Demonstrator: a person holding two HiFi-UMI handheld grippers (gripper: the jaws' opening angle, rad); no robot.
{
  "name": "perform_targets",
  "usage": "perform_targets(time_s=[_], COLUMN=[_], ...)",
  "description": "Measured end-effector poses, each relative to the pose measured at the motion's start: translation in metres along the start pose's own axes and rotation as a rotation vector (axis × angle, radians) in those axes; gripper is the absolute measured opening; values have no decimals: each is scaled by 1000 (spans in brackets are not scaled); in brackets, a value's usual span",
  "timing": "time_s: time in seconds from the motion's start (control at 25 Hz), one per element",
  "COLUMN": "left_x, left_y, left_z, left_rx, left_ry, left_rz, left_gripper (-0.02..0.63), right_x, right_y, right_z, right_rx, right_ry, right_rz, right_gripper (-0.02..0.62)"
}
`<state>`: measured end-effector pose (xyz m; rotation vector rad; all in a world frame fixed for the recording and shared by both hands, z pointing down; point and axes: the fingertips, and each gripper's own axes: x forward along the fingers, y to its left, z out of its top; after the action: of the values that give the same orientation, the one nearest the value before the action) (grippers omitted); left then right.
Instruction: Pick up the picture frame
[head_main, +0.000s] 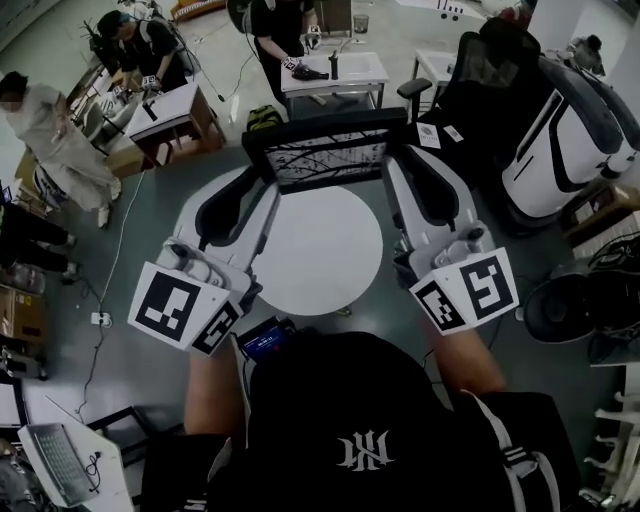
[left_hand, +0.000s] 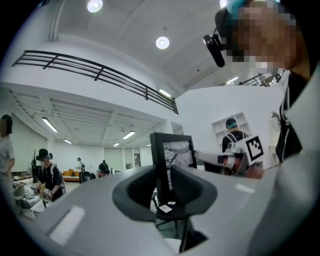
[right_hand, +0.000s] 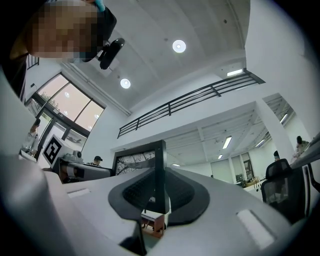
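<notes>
The picture frame (head_main: 325, 155) is held upright over the far rim of the round white counter (head_main: 320, 265), its long axis running crosswise and its pictured face turned toward the person. Its left end is clamped edge-on by the left tongs (head_main: 252, 180) and its right end by the right tongs (head_main: 408, 168), each closed only as far as the frame's edge.

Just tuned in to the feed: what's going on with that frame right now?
A person is holding the picture frame with two handheld tools, one at each side. The left claw is shut on the frame's left edge and the right claw is shut on its right edge. The frame is upright and appears to be in the air just beyond the round white table, not resting on it. The pick-up looks done.
</notes>
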<state>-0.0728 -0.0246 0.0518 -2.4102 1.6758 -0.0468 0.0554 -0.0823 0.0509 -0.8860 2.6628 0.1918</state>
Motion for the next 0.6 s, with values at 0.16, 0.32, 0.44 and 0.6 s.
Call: perform_targets(time_s=[0.16,0.32,0.44,0.6], left_x=[1,0,-1,-8], left_y=[0,1,2,9], left_z=[-3,-6,-13,-26], left_rx=[-15,-13,-22,-39], left_ry=[4,17,39,64], left_rz=[3,19,39,75], left_gripper=[89,89,89,89], right_x=[-1,0,0,4], right_y=[-1,0,0,7], right_z=[-3,-8,-15,-30], right_rx=[11,31,54,81], right_ry=[10,19,27,45], right_rz=[11,30,51,93], right_gripper=[60,60,60,58])
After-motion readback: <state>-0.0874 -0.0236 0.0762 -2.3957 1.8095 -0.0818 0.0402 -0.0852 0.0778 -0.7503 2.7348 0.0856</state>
